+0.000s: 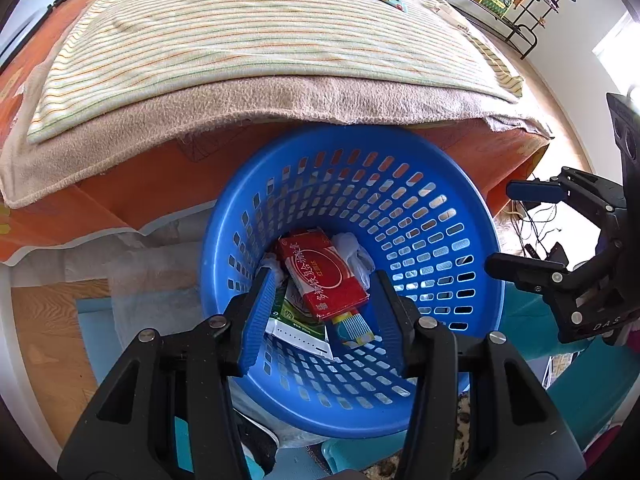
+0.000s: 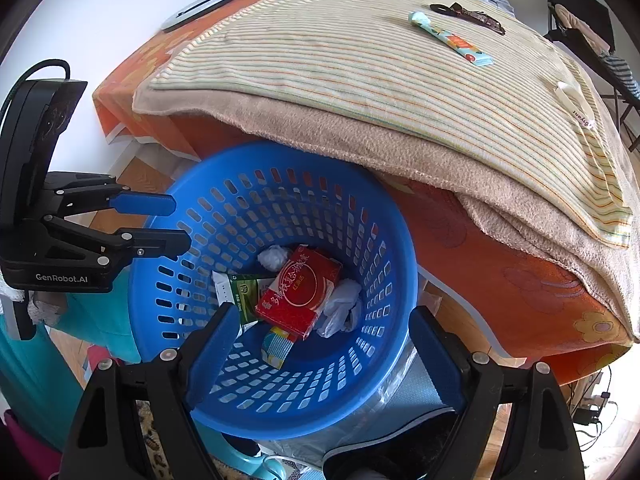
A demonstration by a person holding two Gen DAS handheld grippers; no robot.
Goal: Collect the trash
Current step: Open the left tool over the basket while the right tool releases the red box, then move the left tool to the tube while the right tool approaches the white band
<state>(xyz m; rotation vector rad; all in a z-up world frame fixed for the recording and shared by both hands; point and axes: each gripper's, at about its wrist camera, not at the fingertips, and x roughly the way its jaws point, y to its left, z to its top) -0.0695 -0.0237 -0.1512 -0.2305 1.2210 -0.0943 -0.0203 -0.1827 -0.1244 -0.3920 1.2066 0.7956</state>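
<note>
Both grippers, left (image 1: 320, 312) and right (image 2: 320, 344), hover with jaws spread and empty over the blue basket (image 2: 396, 280), lower centre, holding boxes and tissues; a wrapper (image 2: 450, 39) waits upper right on the bed.

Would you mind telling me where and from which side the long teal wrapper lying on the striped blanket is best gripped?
Grip the teal wrapper across its narrow width near the middle, coming straight down from above. It is a long, flat strip lying flush on the striped blanket, so only its two long edges offer opposing faces. The soft blanket should let the fingertips press in under them. The dark item beside its far end favours a mid-length grip.
</note>
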